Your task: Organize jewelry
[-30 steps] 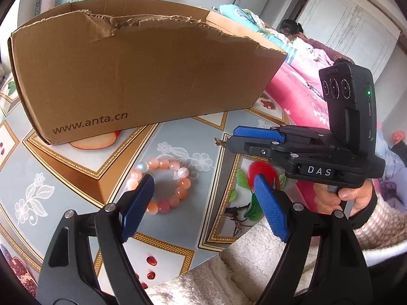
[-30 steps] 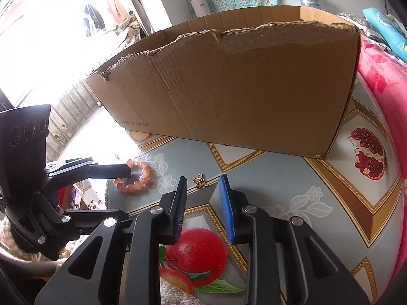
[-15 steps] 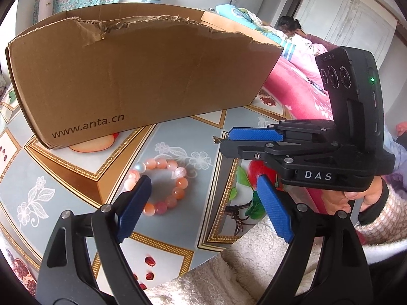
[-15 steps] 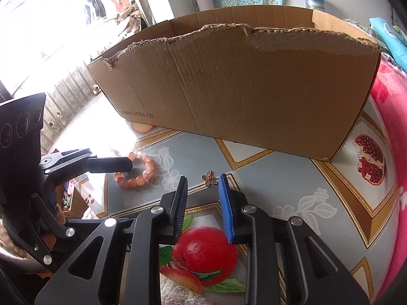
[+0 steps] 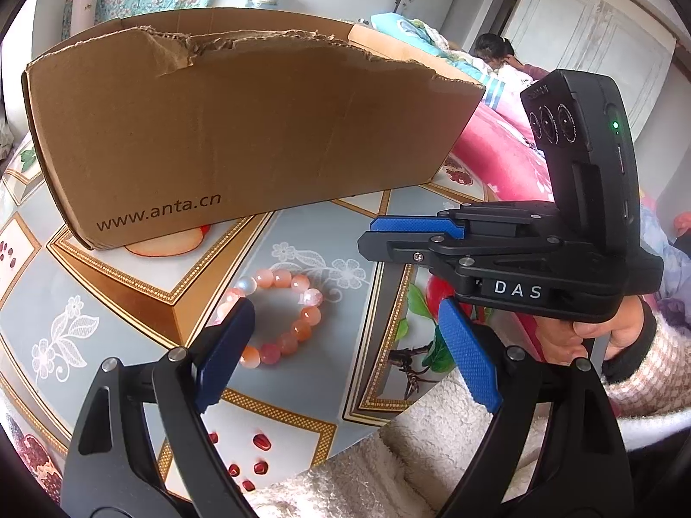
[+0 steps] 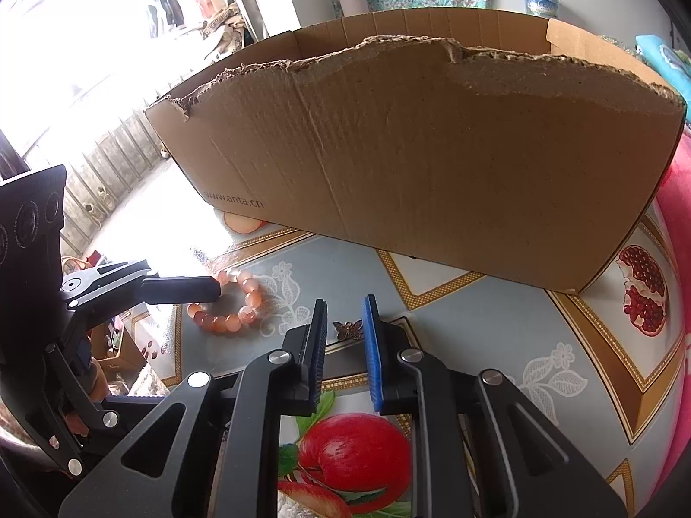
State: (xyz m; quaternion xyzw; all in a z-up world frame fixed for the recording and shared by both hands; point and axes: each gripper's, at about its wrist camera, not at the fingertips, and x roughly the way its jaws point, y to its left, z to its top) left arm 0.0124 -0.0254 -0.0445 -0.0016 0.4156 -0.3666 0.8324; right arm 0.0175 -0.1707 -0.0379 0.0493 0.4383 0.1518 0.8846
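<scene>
A pink and orange bead bracelet (image 5: 280, 315) lies on the patterned tablecloth; it also shows in the right wrist view (image 6: 229, 302). My left gripper (image 5: 345, 336) is open, with its left finger over the bracelet's near edge. A small bronze butterfly charm (image 6: 348, 329) lies on the cloth just ahead of my right gripper (image 6: 343, 336), whose jaws stand narrowly apart on either side of it, without touching. The right gripper shows from the side in the left wrist view (image 5: 414, 233), where the charm is hidden. A torn cardboard box (image 5: 242, 129) printed www.anta.cn stands behind both; it also shows in the right wrist view (image 6: 432, 151).
The fruit-print tablecloth (image 6: 475, 323) covers the table. A pink blanket (image 5: 496, 164) lies beyond the table's right edge. A white fleece sleeve (image 5: 410, 453) is at the near edge. A person (image 5: 496, 49) sits in the background.
Both grippers have moved forward and lower toward the table. The right gripper's fingertips now flank the butterfly charm. The left gripper has come closer to the bracelet.
</scene>
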